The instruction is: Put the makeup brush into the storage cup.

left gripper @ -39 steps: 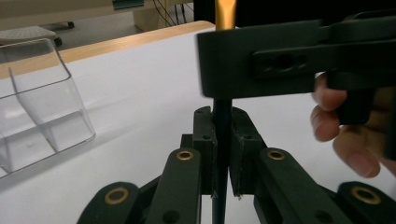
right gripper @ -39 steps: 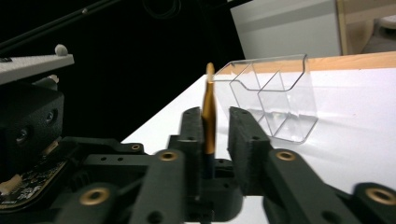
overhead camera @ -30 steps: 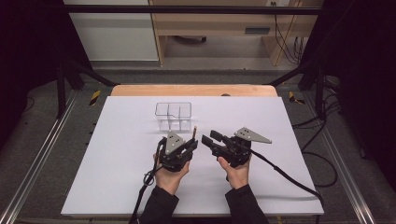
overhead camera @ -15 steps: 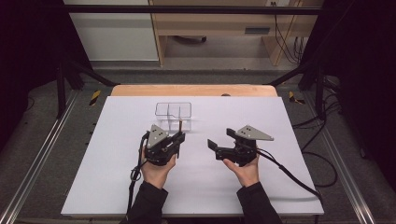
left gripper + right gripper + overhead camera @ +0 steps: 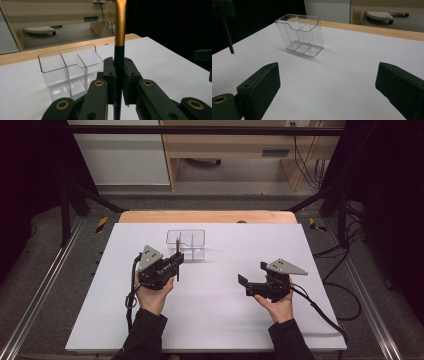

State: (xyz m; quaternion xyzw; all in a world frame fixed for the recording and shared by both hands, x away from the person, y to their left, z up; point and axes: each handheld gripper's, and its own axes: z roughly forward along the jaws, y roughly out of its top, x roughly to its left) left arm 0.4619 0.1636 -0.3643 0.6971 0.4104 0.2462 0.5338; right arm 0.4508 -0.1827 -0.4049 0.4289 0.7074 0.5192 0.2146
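While left gripper (image 5: 176, 262) clamps the upright pen (image 5: 119, 53), right gripper (image 5: 248, 286), jaws just opened wide, holds nothing; center pen over 1 organizer (image 5: 186, 243) compartment, lower straight.

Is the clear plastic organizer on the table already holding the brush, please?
No: in the left gripper view the brush stands clamped upright in the left claw, beside the organizer, whose compartments look empty.

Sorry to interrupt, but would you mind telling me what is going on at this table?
A person works with two handheld grippers. The left gripper is shut on a slim pen-like stick, held upright beside a clear compartment holder that looks empty. The right gripper sits apart over the white table, its fingers just opened, nothing between them.
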